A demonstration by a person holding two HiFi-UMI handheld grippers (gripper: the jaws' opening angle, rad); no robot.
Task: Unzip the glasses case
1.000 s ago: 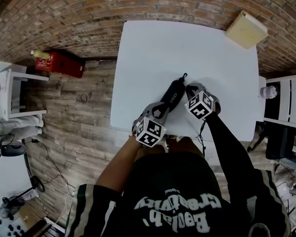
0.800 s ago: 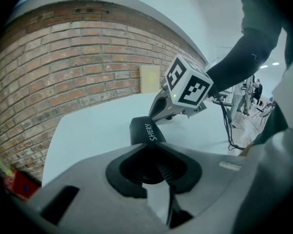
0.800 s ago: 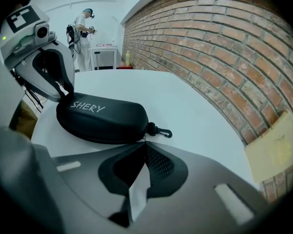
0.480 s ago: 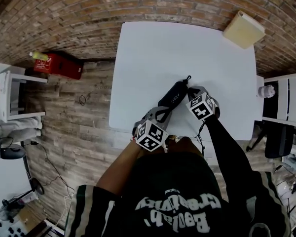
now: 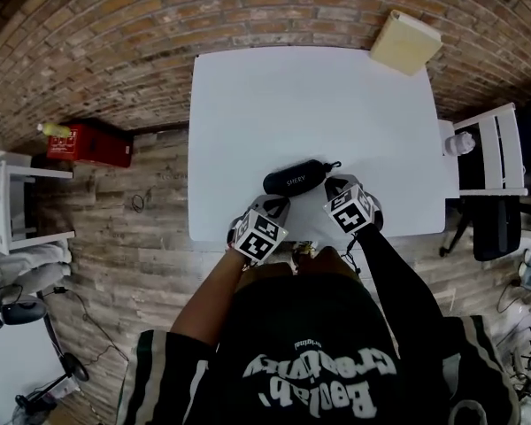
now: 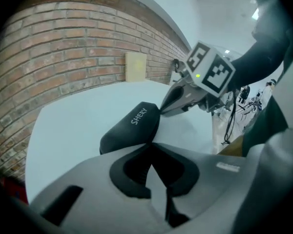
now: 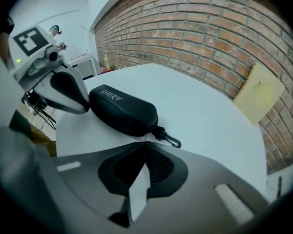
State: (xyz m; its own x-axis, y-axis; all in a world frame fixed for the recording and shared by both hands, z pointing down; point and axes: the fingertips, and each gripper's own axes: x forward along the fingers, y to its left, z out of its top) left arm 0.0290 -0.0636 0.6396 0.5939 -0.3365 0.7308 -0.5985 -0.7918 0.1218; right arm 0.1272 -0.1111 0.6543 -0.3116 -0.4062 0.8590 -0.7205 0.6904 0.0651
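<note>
– Brick wall (image 5: pixel 159 25), white table (image 5: pixel 319 104), glasses case (image 5: pixel 294 179) near front edge.
– 2 claws?
– Right claw (image 7: pixel 145 144) clenched on zipper pull (image 7: pixel 145 137); left claw (image 6: pixel 151 144) clenched, tip at case's other end.

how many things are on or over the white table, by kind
glasses case: 1
tan block: 1
grippers: 2 (left gripper, right gripper pinching the zipper pull)
total: 4
</note>
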